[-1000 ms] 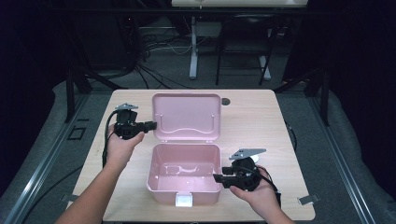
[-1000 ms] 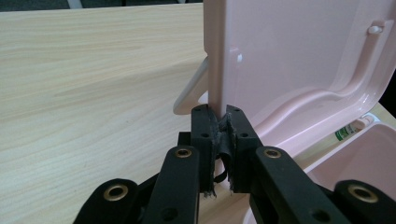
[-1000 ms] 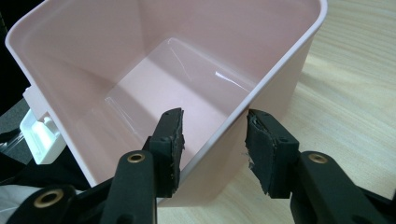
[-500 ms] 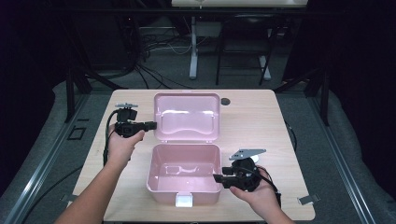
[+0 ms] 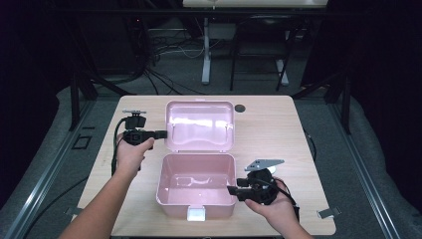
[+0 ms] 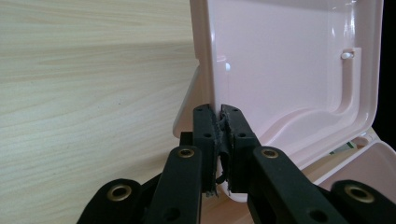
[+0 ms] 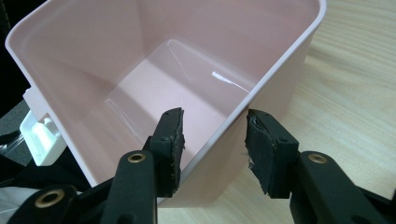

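- two grippers work one pink box (image 5: 196, 191) sitting near the front middle of my table (image 5: 278, 129), its lid (image 5: 200, 124) standing open behind the tub.
- my left gripper (image 5: 160, 134) is clenched on the lid's left edge; in the left gripper view the pads (image 6: 205, 140) pinch the thin pink rim (image 6: 216, 70) between them.
- my right gripper (image 5: 233, 189) straddles the tub's right wall (image 7: 261, 88), one jaw inside, one outside.
- in the right gripper view, the inner pad (image 7: 170, 140) sits just beside the wall and the outer pad (image 7: 264, 149) stands apart from it, so that gripper is released, not pressing.
- a white latch (image 5: 197, 214) shows at the tub's front.
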`<state>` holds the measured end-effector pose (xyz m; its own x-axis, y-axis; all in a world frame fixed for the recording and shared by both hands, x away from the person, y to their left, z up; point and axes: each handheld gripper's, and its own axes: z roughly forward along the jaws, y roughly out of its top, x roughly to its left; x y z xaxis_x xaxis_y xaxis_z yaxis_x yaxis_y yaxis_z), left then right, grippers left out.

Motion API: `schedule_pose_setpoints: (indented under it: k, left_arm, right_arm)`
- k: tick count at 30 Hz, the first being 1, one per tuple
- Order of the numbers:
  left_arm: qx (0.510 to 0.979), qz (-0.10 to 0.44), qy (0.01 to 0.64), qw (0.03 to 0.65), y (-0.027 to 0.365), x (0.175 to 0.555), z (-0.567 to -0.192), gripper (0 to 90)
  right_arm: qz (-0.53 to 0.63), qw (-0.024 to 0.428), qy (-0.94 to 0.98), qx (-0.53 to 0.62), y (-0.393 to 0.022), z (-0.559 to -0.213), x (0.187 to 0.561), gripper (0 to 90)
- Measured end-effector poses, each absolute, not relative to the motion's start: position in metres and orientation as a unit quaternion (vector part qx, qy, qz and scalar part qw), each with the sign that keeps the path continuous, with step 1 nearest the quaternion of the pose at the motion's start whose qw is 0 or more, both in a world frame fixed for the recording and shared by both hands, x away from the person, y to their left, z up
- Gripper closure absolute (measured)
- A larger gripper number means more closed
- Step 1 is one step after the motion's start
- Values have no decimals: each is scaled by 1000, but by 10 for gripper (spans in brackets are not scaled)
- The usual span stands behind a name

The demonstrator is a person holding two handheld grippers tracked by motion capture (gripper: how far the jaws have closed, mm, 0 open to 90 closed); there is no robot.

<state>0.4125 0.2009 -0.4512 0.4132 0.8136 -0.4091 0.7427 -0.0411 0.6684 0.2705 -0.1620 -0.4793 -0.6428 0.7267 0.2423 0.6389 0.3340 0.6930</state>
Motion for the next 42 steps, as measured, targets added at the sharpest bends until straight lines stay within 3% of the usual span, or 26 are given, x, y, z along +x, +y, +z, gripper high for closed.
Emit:
schedule_pose_setpoints:
  k: [18,42]
  left_arm:
    - [705,-3,562,433,206,421,-458,857]
    - [702,-16,574,422,206,425,-462,851]
  right_arm:
    - [400,50,812,423,-162,-480,270,566]
    - [403,50,809,425,-163,-481,269,565]
